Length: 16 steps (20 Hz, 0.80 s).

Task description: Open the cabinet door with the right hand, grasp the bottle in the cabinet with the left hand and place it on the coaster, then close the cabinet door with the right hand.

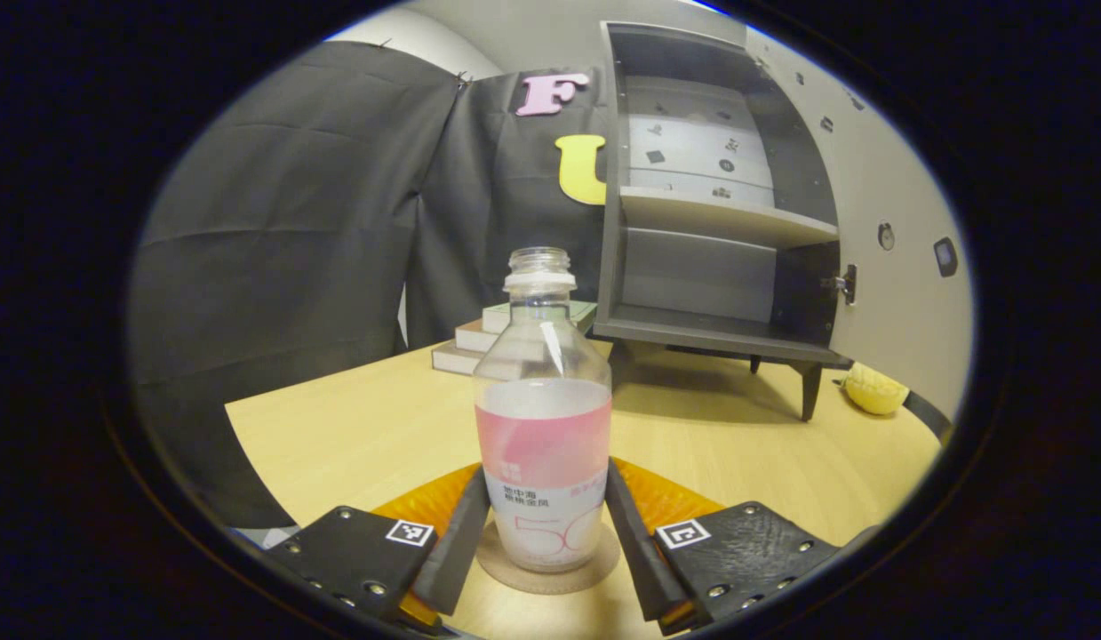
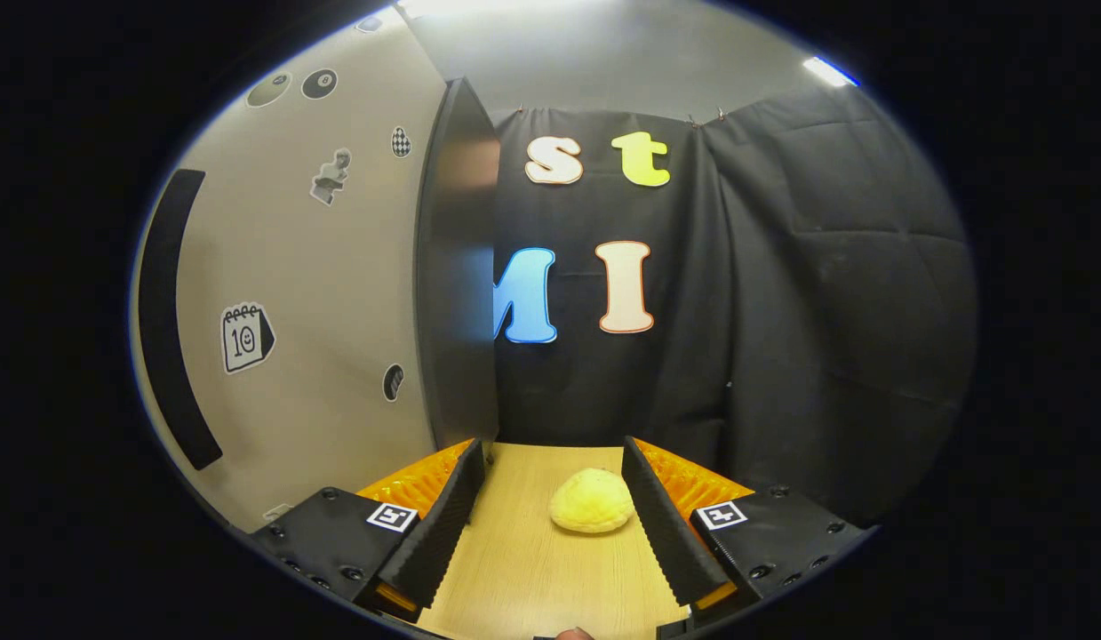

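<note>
1. Pale wood is running under everything: the table is carrying the whole scene, and in the left gripper view the grey cabinet is standing at about two o'clock with its shelves bare.
2. The cabinet door is hanging wide open; in the right gripper view its dark edge is rising at eleven o'clock, just beyond the left finger.
3. The bottle, clear with a pink label and no cap, is standing upright at six o'clock in the left gripper view, resting on the round coaster.
4. The left gripper is bracketing the bottle, its fingers lying close along both sides of the label; whether they are pressing or just freed I cannot tell.
5. The right gripper is spread wide and holding nothing, with a yellow bun-like object lying on the table between and beyond its fingers.
6. Judging from this, the placing is nearly done and the release is in hand. To do it well, the left fingers should be parting evenly on both sides, then backing straight out toward six o'clock without brushing the light, topless bottle.
7. The right gripper should be getting behind the door's free edge at eleven o'clock, ready for pushing it shut.
</note>
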### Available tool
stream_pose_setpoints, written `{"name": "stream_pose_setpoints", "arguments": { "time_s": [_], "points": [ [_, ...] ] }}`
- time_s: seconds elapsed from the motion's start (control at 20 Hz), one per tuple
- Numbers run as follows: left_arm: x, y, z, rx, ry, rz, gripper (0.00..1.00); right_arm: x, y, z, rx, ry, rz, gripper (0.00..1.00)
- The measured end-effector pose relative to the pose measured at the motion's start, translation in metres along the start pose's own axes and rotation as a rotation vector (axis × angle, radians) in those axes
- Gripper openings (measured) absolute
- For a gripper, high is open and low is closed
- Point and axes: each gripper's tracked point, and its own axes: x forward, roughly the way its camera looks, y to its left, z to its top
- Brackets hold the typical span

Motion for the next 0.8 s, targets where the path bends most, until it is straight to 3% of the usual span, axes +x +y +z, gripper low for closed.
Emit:
{"name": "stream_pose_setpoints", "arguments": {
  "time_s": [0.1, 0.15, 0.3, 0.75, 0.8],
  "points": [
    [-0.004, -0.001, -0.002, 0.009, 0.014, -0.002, 0.76, 0.001, 0.004, -0.003, 0.000, 0.003, 0.008, 0.98],
    [-0.003, -0.001, -0.002, 0.007, 0.025, 0.000, 0.72, 0.001, 0.007, -0.003, 0.004, 0.002, 0.014, 0.98],
    [-0.008, -0.002, -0.001, 0.033, 0.048, 0.006, 0.81, 0.003, 0.012, -0.006, 0.018, 0.000, 0.030, 0.98],
    [-0.041, -0.011, 0.078, 0.109, -0.050, -0.004, 0.78, 0.004, 0.016, 0.000, 0.095, -0.023, 0.095, 0.98],
    [-0.046, -0.013, 0.092, 0.114, -0.069, -0.006, 0.78, 0.004, 0.017, 0.000, 0.105, -0.022, 0.110, 0.93]
  ]
}}
